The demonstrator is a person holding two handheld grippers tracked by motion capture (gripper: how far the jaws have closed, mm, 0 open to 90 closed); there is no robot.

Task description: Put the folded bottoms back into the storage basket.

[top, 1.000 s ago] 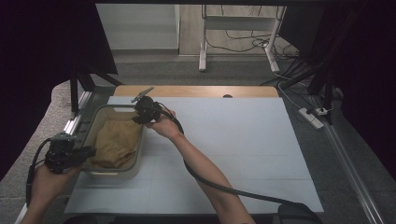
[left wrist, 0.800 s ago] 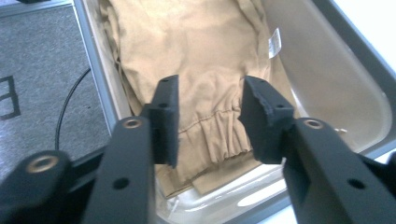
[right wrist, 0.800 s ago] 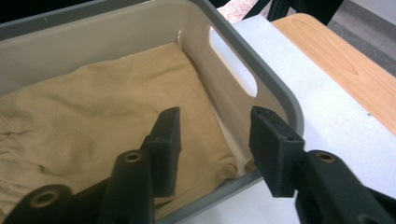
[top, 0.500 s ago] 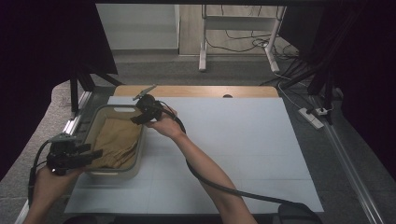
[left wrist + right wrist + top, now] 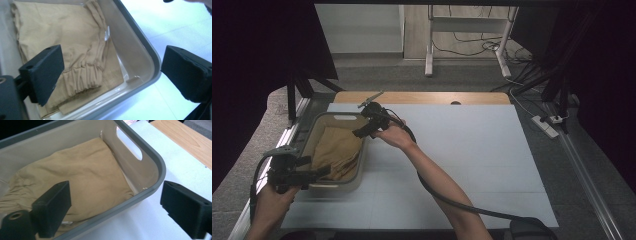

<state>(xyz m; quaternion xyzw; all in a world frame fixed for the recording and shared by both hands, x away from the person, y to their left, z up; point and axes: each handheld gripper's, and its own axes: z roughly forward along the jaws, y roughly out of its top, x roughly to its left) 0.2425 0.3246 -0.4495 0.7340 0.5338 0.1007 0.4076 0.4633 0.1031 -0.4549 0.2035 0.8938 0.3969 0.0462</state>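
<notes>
A grey plastic bin [image 5: 362, 167] stands at the table's left and holds a folded tan garment [image 5: 334, 150]. My left gripper [image 5: 312, 173] is at the bin's near left corner, open. In the left gripper view, one jaw of the left gripper [image 5: 113, 65] hangs over the garment's [image 5: 62, 40] elastic cuff and the other over the table, with the bin's rim [image 5: 150, 52] between them. My right gripper [image 5: 363, 131] is open at the far right rim. In the right gripper view, the right gripper [image 5: 115, 202] straddles the bin wall [image 5: 152, 170], one jaw above the garment [image 5: 75, 170].
The pale blue mat [image 5: 472, 150] stretches open to the right of the bin. A wooden strip [image 5: 437, 97] runs along the far edge. The right gripper's cable [image 5: 447, 200] trails across the mat's near part. A metal rail [image 5: 287, 135] borders the table's left side.
My right gripper has come a little nearer along the bin's right rim and tilted down toward it. The left gripper has shifted slightly toward the near edge. The bin has stayed put.
</notes>
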